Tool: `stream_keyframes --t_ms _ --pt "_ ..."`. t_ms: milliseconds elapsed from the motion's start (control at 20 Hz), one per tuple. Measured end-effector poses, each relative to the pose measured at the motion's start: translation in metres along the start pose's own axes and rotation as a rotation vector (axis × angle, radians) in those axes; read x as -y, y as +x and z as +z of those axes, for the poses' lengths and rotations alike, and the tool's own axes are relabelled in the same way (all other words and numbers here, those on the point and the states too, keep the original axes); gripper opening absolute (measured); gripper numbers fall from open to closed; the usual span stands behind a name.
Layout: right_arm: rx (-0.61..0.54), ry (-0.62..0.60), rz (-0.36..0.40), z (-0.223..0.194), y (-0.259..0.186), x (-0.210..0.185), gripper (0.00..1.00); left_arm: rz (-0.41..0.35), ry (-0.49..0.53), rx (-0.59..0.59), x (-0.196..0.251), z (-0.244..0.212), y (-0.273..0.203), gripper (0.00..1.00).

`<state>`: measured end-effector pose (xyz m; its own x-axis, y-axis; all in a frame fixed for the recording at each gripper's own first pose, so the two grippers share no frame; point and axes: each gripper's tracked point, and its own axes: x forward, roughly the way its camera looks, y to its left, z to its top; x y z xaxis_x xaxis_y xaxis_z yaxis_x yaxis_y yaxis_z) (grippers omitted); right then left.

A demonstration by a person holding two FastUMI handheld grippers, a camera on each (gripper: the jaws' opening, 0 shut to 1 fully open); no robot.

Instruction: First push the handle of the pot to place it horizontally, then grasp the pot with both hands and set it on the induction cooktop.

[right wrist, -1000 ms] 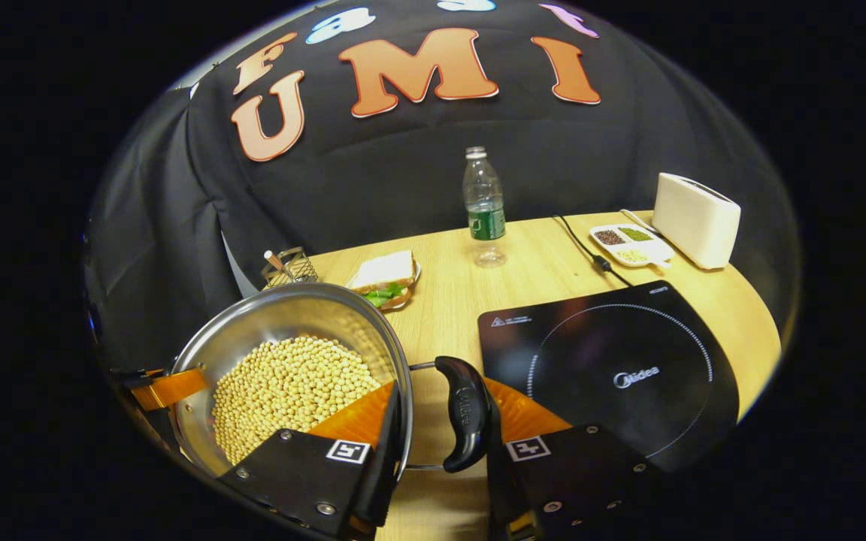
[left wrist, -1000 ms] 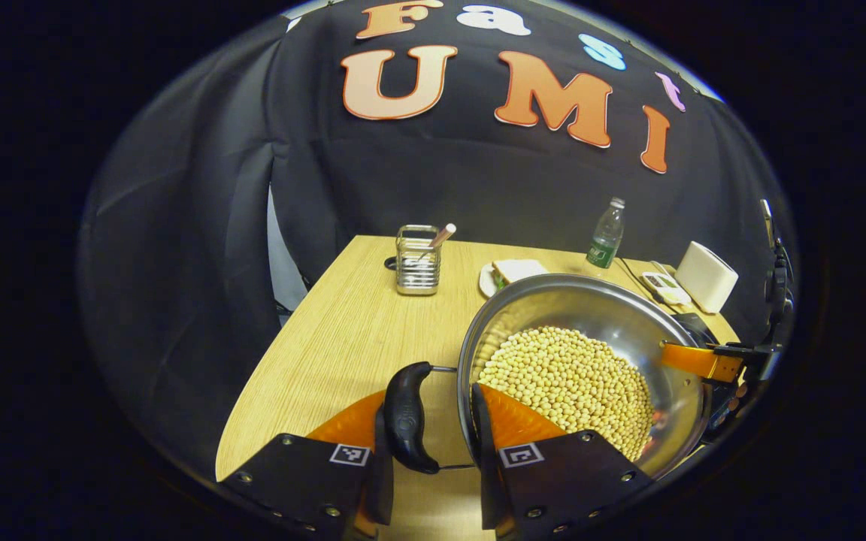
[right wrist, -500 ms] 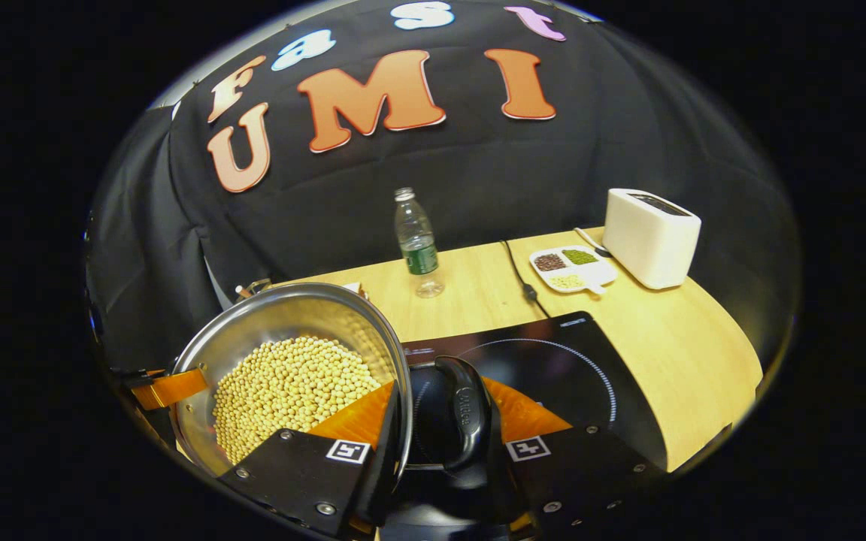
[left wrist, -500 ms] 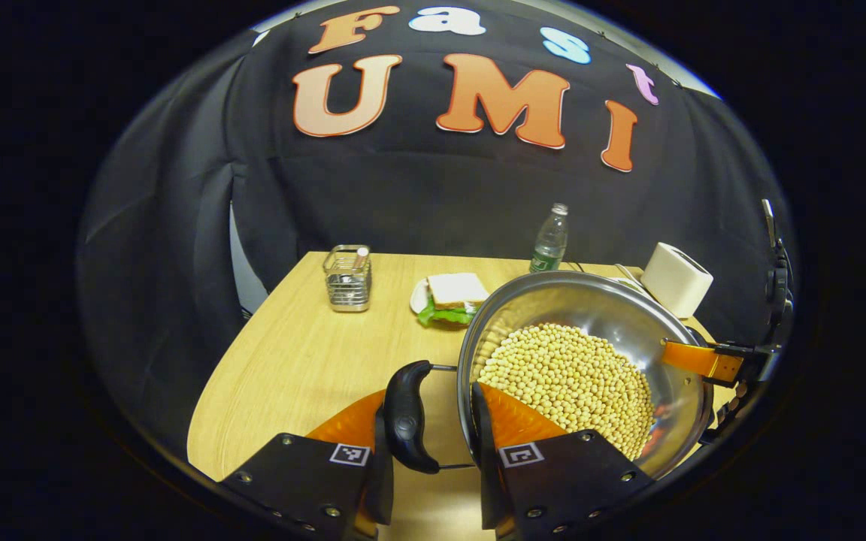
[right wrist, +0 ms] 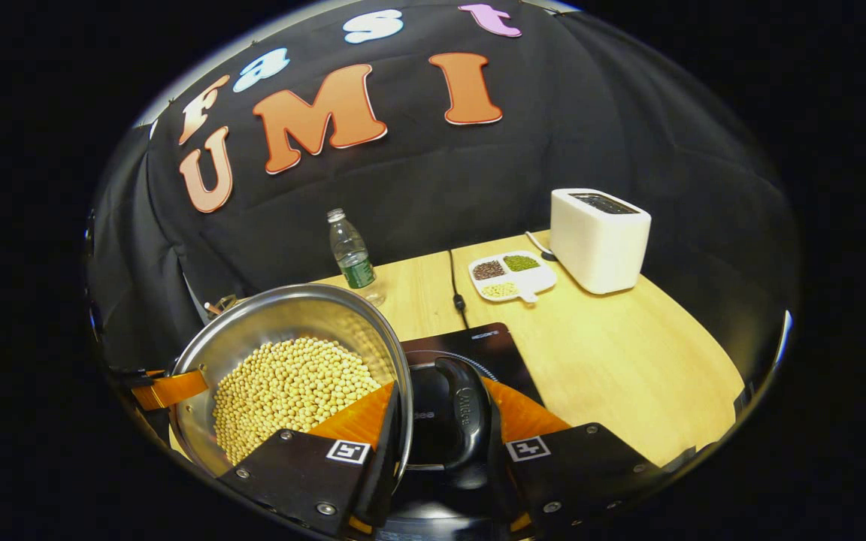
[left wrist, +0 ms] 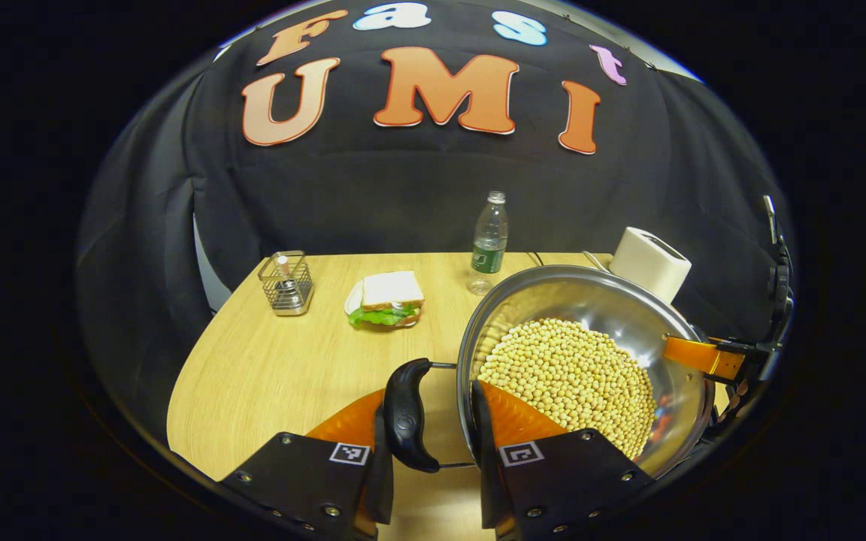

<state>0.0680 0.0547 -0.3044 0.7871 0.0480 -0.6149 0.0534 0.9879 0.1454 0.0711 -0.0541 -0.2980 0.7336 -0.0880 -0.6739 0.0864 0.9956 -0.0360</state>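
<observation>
You're carrying the pot (right wrist: pixel 290 368), both grippers (left wrist: pixel 437 443) (right wrist: pixel 440 443) clamping its side handles. The cooktop (right wrist: pixel 470 342) is lying under your right gripper, toward one o'clock.

We see a pot (left wrist: pixel 598 300) of polished, mirror-bright metal with smooth black plastic handles (left wrist: pixel 405 415), full of matt yellow beans (left wrist: pixel 568 376). It hangs over a table (left wrist: pixel 283 361) of pale wood grain, while the induction cooktop (right wrist: pixel 470 342) looks glossy black like glass. Far off we see a clear plastic bottle (left wrist: pixel 488 240), a wire-metal basket (left wrist: pixel 285 282) and a smooth white toaster (right wrist: pixel 600 239).
</observation>
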Motion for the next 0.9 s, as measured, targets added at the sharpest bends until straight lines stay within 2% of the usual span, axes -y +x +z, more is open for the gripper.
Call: stream_keyframes --t_ms 450,900 --pt "-0.032 0.007 -0.031 -0.006 0.005 0.067 0.52 -0.029 0.007 -0.051 0.067 -0.018 0.025 0.47" --pt "-0.072 -0.002 -0.044 -0.022 0.012 0.083 0.52 -0.018 -0.016 -0.061 0.083 -0.034 0.035 0.47"
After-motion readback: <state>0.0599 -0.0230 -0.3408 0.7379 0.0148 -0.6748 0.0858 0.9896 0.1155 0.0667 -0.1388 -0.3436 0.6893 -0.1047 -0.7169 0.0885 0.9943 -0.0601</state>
